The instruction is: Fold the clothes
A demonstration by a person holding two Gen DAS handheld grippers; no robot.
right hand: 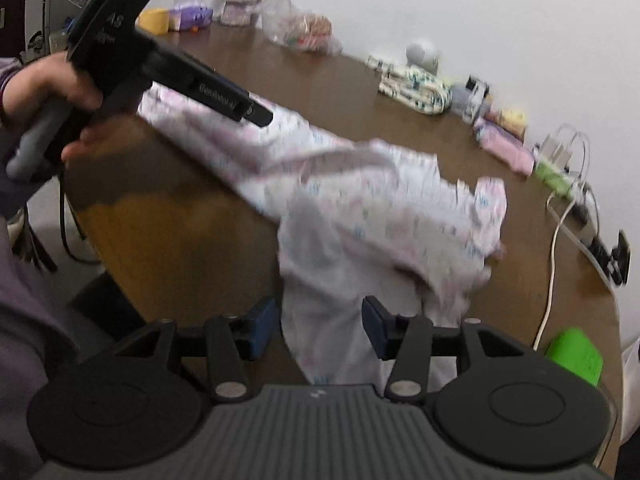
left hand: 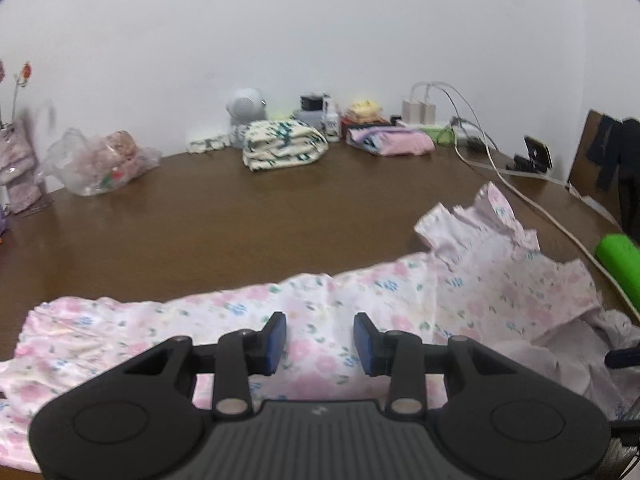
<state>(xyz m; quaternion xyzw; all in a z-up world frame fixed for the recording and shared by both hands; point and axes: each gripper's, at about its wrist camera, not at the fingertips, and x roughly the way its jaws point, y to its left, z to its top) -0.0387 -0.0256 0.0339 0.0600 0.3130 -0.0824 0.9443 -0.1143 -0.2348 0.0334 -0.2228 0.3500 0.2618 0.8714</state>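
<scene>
Both pairs of blue-padded fingers stand parted with nothing pinched between them. On the left, the left gripper [left hand: 320,342] hovers over the flat stretch of the floral garment [left hand: 360,300], its pads [left hand: 276,340] clear of the cloth beneath. Further right, the right gripper [right hand: 318,330] hangs over the bunched, paler end of the same garment [right hand: 360,208], where a flap droops toward the near edge of the brown table [right hand: 168,216]; its jaws are likewise released, the cloth lying under the gap rather than pressed.

To my eye the step in hand is choosing fresh grip points for a fold. It would go best if each gripper came down on a single layer at an edge or corner, left on the smooth hem side, right on the crumpled end, and pulled gently apart to flatten the cloth before turning anything over. The right end needs smoothing first, or the fold will trap wrinkles.

The garment itself is thin, white-pink with small pink and blue flowers and a frilled sleeve [left hand: 496,212] sticking up toward the far right. It lies along the near part of the table, flat at the left, rumpled at the right, with a white cable [left hand: 560,224] and a green object [left hand: 620,264] close beside that end, worth avoiding. Folded pieces [left hand: 280,144] wait by the wall.
</scene>
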